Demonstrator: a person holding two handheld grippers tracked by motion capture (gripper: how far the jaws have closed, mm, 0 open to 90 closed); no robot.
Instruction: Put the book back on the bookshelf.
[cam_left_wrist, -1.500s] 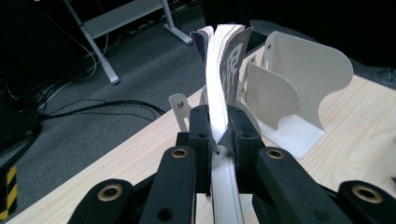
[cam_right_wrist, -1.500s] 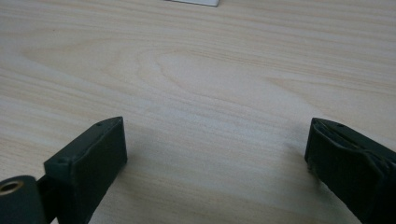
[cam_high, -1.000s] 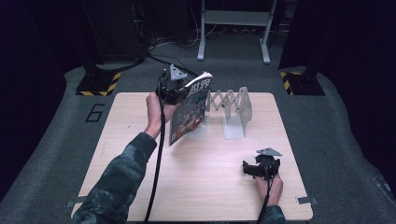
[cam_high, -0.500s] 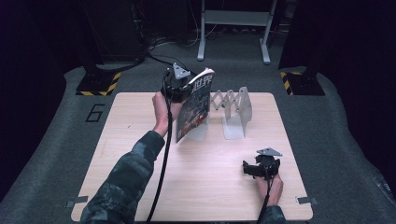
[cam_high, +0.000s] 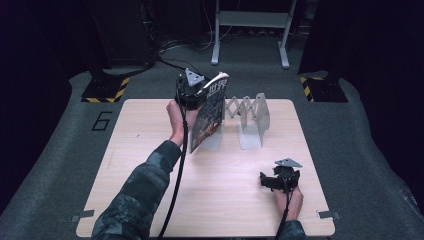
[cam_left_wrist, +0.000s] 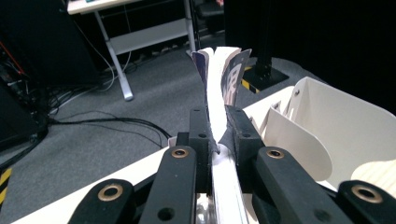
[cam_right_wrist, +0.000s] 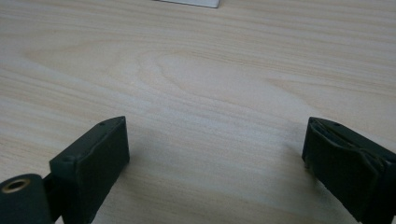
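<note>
High view: my left gripper sits upper centre of the frame, at the far edge of the table, clamped on a book. The book hangs from the jaws with its cover facing the lower right of the frame, top edge up and tilted slightly, lower corner down close to the tabletop; I cannot tell whether it touches the wood. Its cover carries large white characters near the top.

Left gripper view: both black jaws are pressed flat against the book near its spine edge, pages fanning out white above the pads. The left gripper has nothing else between its jaws.

Just right of the book in the high view stands a white expanding book rack, with an accordion lattice at the back and upright dividers on flat base plates. The book is beside the rack's left end, near it, not inside a slot. In the left gripper view the rack fills the right side of the frame as curved white panels.

Right gripper: lower right of the high view, resting low over the table, well apart from book and rack. Right gripper view shows the right gripper with its jaws spread wide over bare wood grain, holding nothing.
</note>
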